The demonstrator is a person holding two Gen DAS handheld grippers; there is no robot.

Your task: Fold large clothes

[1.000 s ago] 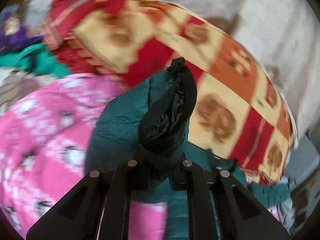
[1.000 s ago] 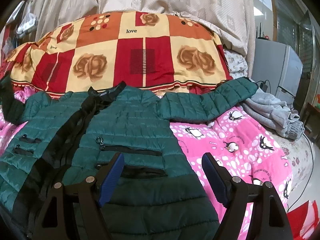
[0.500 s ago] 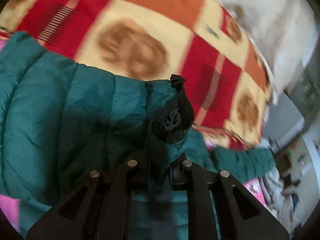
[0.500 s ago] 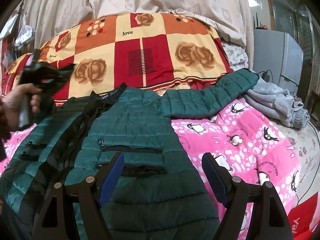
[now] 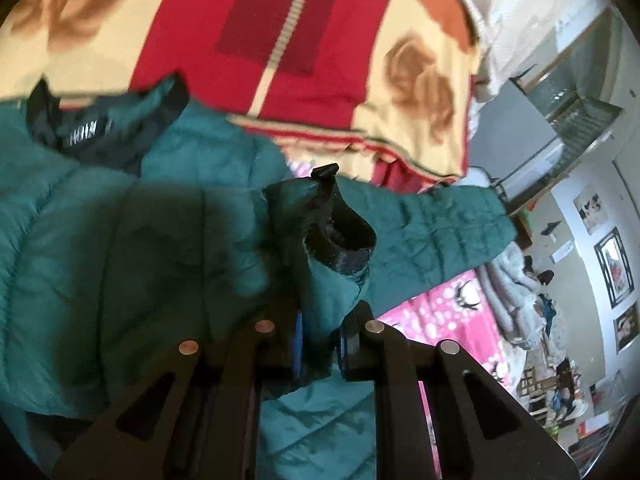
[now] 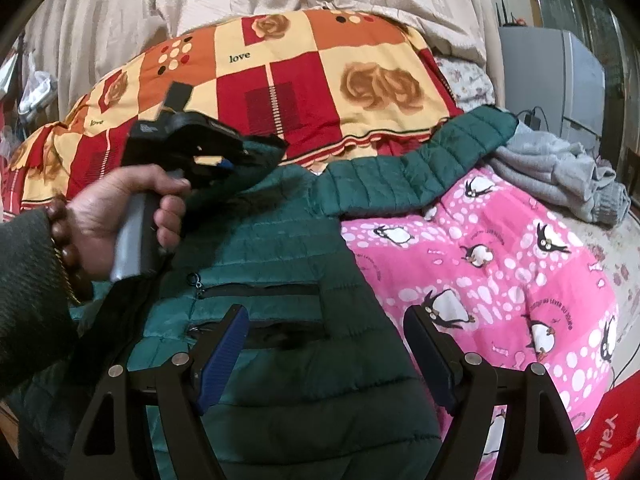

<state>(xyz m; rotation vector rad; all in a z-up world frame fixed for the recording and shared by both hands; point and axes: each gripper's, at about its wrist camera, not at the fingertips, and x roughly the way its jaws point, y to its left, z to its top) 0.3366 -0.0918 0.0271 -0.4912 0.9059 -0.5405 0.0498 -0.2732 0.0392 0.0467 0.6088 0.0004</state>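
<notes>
Left wrist view: sleeve cuff (image 5: 340, 240) is clamped in the left hand-held gripper (image 5: 320, 344) and held over the green jacket (image 5: 120, 240).

Right wrist view: right hand-held gripper (image 6: 324, 344) is held wide apart above the jacket's lower half on the bed (image 6: 500, 248); the other sleeve (image 6: 420, 168) is stretched away to the right, nearer this gripper.

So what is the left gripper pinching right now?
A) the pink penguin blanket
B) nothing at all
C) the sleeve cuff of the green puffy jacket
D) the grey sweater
C: the left gripper is closed on the cuff end of the green jacket's sleeve, lifted over the jacket body, while the right gripper is open above the jacket's lower front.
</notes>
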